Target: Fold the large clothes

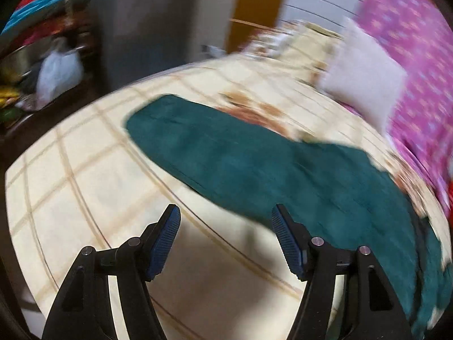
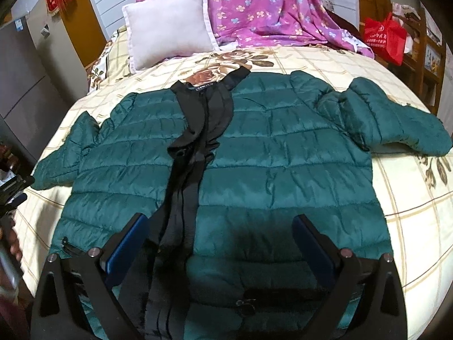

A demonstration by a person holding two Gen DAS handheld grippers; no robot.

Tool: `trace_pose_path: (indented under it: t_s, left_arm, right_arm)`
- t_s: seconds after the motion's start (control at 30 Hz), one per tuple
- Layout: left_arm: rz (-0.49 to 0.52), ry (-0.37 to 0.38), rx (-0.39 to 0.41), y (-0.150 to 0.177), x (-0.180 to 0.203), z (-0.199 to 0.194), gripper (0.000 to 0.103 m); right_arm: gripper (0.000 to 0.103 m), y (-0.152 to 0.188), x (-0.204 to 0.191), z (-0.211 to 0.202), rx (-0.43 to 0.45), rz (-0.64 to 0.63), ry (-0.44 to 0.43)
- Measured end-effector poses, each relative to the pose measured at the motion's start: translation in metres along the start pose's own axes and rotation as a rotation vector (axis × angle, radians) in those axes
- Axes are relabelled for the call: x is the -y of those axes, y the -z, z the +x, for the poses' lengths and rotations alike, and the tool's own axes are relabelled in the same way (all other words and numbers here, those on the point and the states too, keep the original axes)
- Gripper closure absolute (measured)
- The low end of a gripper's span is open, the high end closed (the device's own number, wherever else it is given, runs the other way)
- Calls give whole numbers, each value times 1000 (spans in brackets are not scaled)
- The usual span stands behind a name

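Note:
A dark green quilted puffer jacket [image 2: 269,153] with a black lining strip down its open front lies spread flat on the bed, both sleeves out to the sides. My right gripper [image 2: 220,221] is open and empty, hovering over the jacket's hem. My left gripper [image 1: 225,212] is open and empty, over the bedsheet beside the jacket's left sleeve [image 1: 226,153], which stretches away from it; this view is motion-blurred. The left gripper also shows at the left edge of the right wrist view [image 2: 11,192].
The bed [image 2: 410,204] has a cream checked, floral sheet. A white pillow [image 2: 170,25] and a purple floral cloth [image 2: 269,5] lie at the head. A red bag [image 2: 385,38] sits right, a grey cabinet [image 1: 150,28] and cluttered shelves [image 1: 39,51] left.

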State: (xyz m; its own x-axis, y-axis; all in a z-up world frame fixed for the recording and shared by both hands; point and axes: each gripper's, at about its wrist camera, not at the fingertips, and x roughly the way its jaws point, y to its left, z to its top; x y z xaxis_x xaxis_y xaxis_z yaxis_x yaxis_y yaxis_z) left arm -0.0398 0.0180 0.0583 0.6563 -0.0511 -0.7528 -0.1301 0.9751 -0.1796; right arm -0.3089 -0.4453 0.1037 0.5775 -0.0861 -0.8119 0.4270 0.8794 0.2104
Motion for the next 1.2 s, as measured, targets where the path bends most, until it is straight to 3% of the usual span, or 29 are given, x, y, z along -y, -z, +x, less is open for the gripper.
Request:
trace_pose_path:
  t_s: [0.13,0.3,0.5,0.57,0.6,0.63,0.67,0.77,0.87,1.07,1.2]
  left_arm:
    - [-118,-100,-9,-29,-36,42,60]
    - [-243,-143,-42,-43,-65,81,60]
    - [-252,-158,-14,-54,-61,96,60]
    - [-229,-147,-2,-57,-58,101,69]
    - [-213,-143,1,-59,-56,104,85]
    - [-209,-126,-6,-60,-55,105,100]
    - [-219,-97,-10,-61,-55,105,103]
    - [-228,-43,32,-63,-48,84,103]
    - [-154,30,96,-64,-23,47,103]
    - [35,284,180,-51,58,-48,103]
    - [157,433,166,-27,126,-91,103]
  right_arm:
    - [0,0,-4,6,-19,-9,-5]
    - [0,-2,-7,17,-50,-36,1]
    - [0,-8,-6,26,-64,-28,8]
    - [0,-8,-6,28,-66,-28,6]
    - [0,-8,-7,29,-68,-32,5]
    - [0,-8,-8,29,-69,-36,5]
    - [0,-7,-9,29,-69,-39,5]
    - [0,-7,-10,27,-71,-44,-4]
    - [0,-7,-9,22,-56,-42,-6]
    - [0,-11,0,5,-15,-22,-8]
    - [0,-13,9,-3,-1,-12,-5]
